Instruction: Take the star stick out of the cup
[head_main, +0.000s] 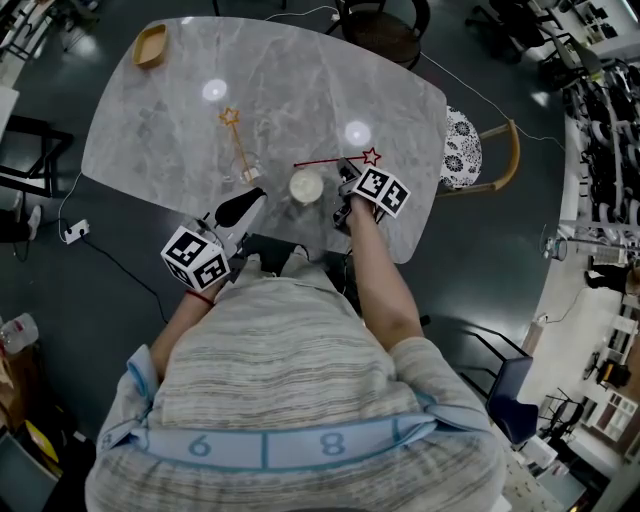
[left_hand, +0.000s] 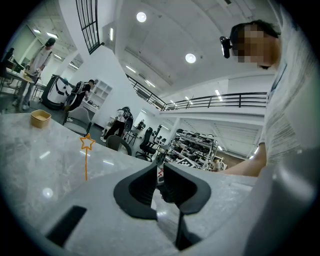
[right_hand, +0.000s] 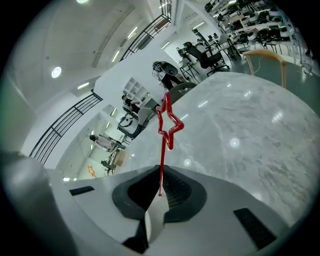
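We see a wooden tray on the grey table's far corner, and a patterned-cushion chair beside the table.

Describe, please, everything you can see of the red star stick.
The red star stick is a thin, glossy red rod ending in an open star outline, wire or plastic by its look. The right gripper has its fingers shut on the rod, with the star pointing away from them. In the head view the stick sits over the table, just beyond the cup and not in it. Nothing else seems to touch it.
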